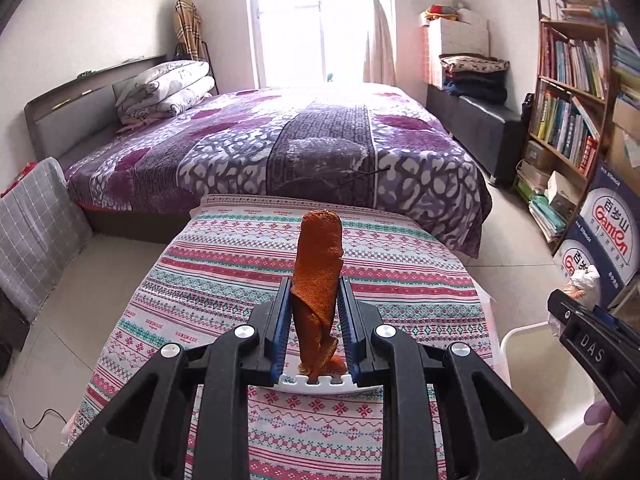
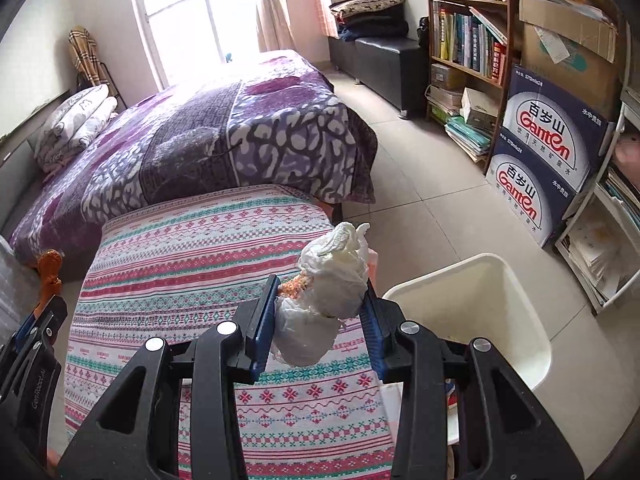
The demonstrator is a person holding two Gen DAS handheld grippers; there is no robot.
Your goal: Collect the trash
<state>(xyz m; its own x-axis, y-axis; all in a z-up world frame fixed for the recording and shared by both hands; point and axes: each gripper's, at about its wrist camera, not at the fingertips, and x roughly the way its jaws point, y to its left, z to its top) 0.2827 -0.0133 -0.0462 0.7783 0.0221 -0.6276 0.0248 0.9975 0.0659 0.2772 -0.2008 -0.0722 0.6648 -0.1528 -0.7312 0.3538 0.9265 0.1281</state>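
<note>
My left tool (image 1: 314,312) pinched a curled orange peel (image 1: 318,272) at its lower half, above the cloth-covered bench (image 1: 400,280). My right tool (image 2: 320,308) clamped a crumpled tissue wad (image 2: 332,284) beside the white bin (image 2: 480,304). Both looked light, soft and crushable, so I judged a gentle mid-body hold enough.

Right tool (image 2: 320,320) clamping crumpled white tissue (image 2: 332,280) above the striped table (image 2: 192,248); white bin (image 2: 516,320) just right; left tool (image 2: 40,320) holds, apparently, orange peel (image 2: 50,268).
</note>
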